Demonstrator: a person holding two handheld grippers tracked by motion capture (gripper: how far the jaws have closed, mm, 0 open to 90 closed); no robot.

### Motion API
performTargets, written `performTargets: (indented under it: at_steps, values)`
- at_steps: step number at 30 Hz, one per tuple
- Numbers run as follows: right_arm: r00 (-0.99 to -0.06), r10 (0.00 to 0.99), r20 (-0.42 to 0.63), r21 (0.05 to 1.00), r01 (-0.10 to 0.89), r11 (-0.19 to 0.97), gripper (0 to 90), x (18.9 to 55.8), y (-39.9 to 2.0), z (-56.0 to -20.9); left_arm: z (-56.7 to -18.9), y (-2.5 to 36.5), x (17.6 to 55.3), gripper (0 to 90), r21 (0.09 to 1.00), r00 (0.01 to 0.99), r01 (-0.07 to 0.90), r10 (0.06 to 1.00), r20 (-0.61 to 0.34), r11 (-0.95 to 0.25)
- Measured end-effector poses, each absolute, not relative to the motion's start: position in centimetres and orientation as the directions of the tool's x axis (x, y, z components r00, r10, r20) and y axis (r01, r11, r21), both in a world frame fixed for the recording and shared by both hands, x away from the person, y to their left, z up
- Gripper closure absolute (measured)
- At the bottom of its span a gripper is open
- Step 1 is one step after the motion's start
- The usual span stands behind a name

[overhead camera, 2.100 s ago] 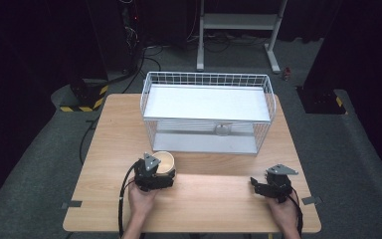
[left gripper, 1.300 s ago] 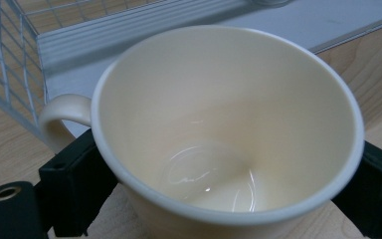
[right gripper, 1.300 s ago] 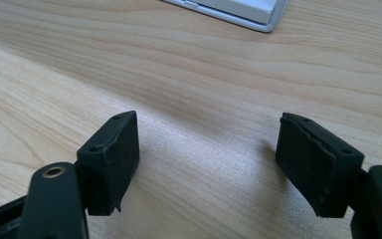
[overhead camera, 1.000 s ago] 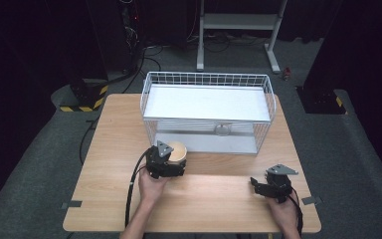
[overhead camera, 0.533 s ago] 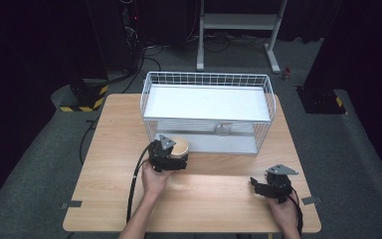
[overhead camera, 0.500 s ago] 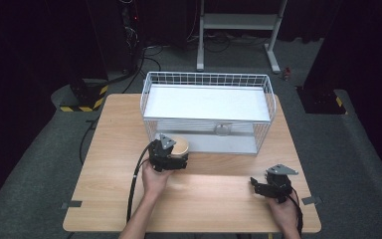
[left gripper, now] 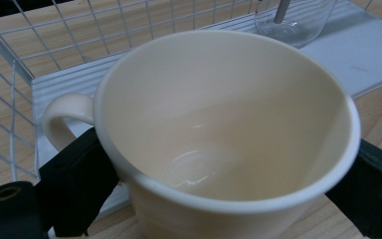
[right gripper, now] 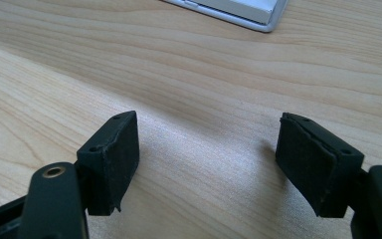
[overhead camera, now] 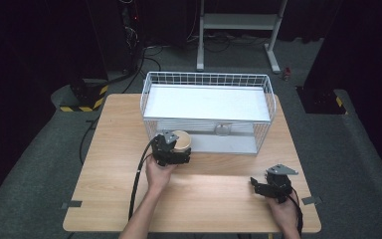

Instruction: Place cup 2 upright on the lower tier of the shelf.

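No readable text, label, brand or number anywhere. Cream mug between the left gripper's jaws: plain inside and on the rim. Table ahead of the right gripper: bare wood grain. Floor blocks far off carry yellow-black hazard stripes, possibly unlettered; too small to tell.

Your left tongs sit left of centre on the surface, with the mug between their jaws, just before the front wall of the wire basket. The basket stands on the far half of the surface. Inside it, right of the mug and behind it, stands a glass. Your right tongs sit near the right front corner, well apart from the basket.
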State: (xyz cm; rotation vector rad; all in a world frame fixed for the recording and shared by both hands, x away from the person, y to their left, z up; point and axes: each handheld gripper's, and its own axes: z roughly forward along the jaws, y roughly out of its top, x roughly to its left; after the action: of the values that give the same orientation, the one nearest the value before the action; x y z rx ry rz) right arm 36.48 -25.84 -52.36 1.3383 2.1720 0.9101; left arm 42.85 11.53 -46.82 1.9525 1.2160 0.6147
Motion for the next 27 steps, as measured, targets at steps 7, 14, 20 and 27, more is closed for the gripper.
performTargets:
  at_steps: [7, 14, 20, 27]
  values:
    - [-0.442, 0.897, -0.020, 0.721, 0.615, 0.319, 25.1, 36.5, -25.8, -52.4, -47.1, 11.5, 43.4, 9.0, 0.802, 0.419, 0.542, 0.908, -0.001, -0.249]
    - [-0.442, 0.897, -0.020, 0.721, 0.615, 0.318, 25.0, 36.5, -25.8, -52.4, -47.5, 11.8, 43.9, 9.0, 0.811, 0.419, 0.533, 0.908, -0.003, -0.243]
    - [-0.442, 0.897, -0.020, 0.722, 0.615, 0.319, 25.1, 36.5, -25.8, -52.4, -47.6, 11.8, 44.0, 9.0, 0.815, 0.423, 0.525, 0.906, 0.001, -0.245]
    - [-0.442, 0.897, -0.020, 0.722, 0.614, 0.319, 25.0, 36.5, -25.8, -52.4, -47.9, 11.7, 44.5, 8.9, 0.820, 0.419, 0.512, 0.908, 0.022, -0.256]
